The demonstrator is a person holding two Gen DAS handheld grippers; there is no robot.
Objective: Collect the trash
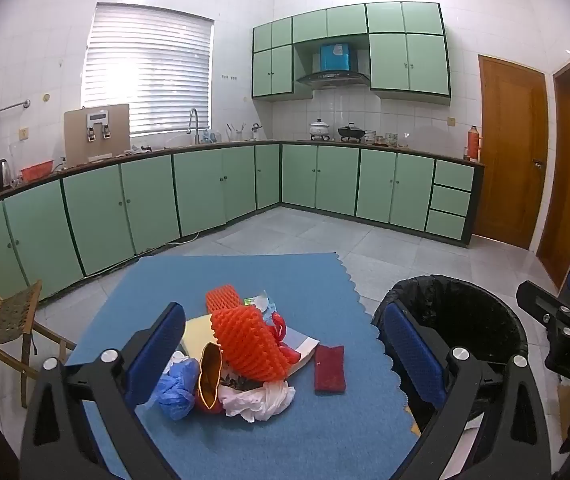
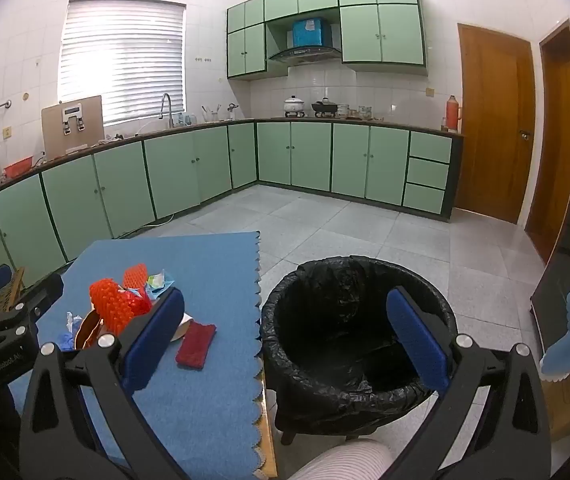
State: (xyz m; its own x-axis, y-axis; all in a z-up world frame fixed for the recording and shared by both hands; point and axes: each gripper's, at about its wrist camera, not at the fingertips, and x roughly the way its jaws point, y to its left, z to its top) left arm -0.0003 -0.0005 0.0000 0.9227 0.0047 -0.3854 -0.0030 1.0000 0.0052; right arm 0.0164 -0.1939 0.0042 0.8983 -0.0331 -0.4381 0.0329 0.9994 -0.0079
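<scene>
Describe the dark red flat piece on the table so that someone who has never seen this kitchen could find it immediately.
Find the table with the blue mat, left of the black-lined trash bin. A trash pile lies on it, topped by orange foam netting. The dark red flat piece lies on the bin side of the pile, apart from it; unlike the crumpled trash, it is a smooth rectangle lying flat.

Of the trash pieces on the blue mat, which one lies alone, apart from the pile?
The flat dark red rectangular piece. It lies by itself on the blue mat, on the trash bin side, while the orange foam net and the rest are heaped together.
</scene>
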